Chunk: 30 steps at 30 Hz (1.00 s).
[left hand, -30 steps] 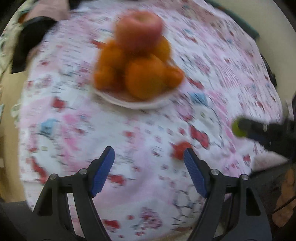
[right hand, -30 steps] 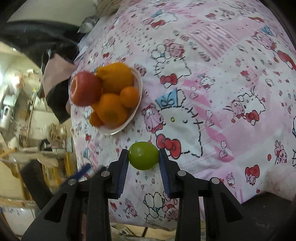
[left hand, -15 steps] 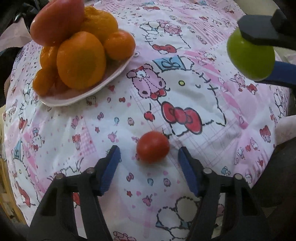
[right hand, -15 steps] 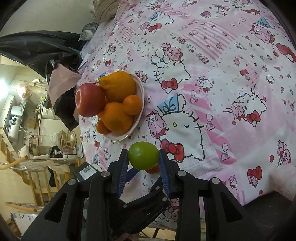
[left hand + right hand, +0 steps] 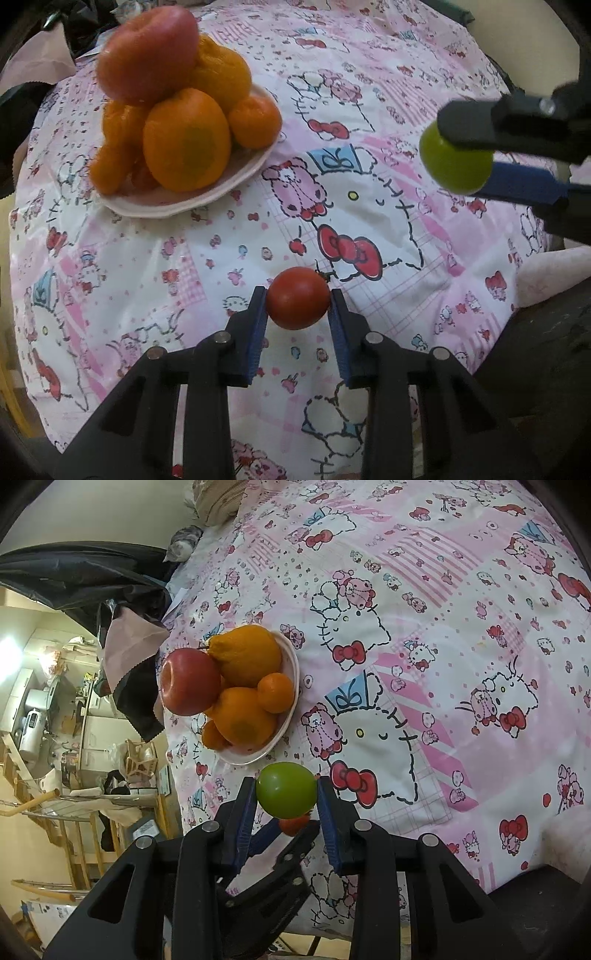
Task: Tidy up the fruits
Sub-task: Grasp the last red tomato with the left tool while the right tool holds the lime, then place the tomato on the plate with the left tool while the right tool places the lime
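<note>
My left gripper is shut on a small red tomato just above the patterned cloth; both blue pads press its sides. My right gripper is shut on a green fruit and hangs over the cloth. In the left wrist view that green fruit shows at the right, held in the right gripper. In the right wrist view the red tomato peeks out under the green fruit. A white plate at the upper left holds several oranges topped by a red apple.
The pink cartoon-print cloth covers the whole table. The table's edge drops off at the left to a cluttered room with wooden racks. Dark fabric and a pink cloth lie beyond the plate.
My left gripper swung toward the near edge of the cloth, came down over the red tomato and closed on it. The right gripper kept still with the green fruit.
</note>
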Each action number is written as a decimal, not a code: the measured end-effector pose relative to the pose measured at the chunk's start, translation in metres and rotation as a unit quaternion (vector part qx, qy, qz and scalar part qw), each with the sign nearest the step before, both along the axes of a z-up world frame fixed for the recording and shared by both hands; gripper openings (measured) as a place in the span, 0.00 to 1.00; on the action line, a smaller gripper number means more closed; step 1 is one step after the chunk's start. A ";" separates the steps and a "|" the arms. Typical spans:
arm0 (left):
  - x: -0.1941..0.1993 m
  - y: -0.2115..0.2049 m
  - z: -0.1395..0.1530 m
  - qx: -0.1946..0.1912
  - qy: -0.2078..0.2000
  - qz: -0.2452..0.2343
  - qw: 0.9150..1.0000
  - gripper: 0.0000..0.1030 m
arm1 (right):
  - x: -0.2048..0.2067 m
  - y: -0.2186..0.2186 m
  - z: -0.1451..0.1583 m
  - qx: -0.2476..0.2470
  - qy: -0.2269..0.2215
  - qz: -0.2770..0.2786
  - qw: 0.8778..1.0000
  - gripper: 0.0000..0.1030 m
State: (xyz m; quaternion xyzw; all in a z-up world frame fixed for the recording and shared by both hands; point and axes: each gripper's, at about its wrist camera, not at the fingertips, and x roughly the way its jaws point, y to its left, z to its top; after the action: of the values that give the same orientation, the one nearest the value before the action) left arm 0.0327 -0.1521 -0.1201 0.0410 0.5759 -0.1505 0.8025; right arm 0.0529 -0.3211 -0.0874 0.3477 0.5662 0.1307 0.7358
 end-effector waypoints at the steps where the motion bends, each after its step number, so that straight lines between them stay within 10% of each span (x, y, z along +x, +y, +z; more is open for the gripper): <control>1: -0.002 0.002 0.002 0.000 -0.002 0.002 1.000 0.28 | 0.000 0.000 0.000 0.000 0.000 0.000 1.000 0.34; 30: 0.078 0.144 0.076 -0.002 -0.088 0.106 0.990 0.28 | 0.063 0.018 0.011 -0.015 -0.017 0.019 1.000 0.34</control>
State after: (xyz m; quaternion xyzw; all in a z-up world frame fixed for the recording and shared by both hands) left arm 0.1112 -0.0082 -0.0441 -0.0082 0.5034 -0.0618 0.8618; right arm 0.1154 -0.3034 -0.0767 0.3236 0.5620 0.1421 0.7478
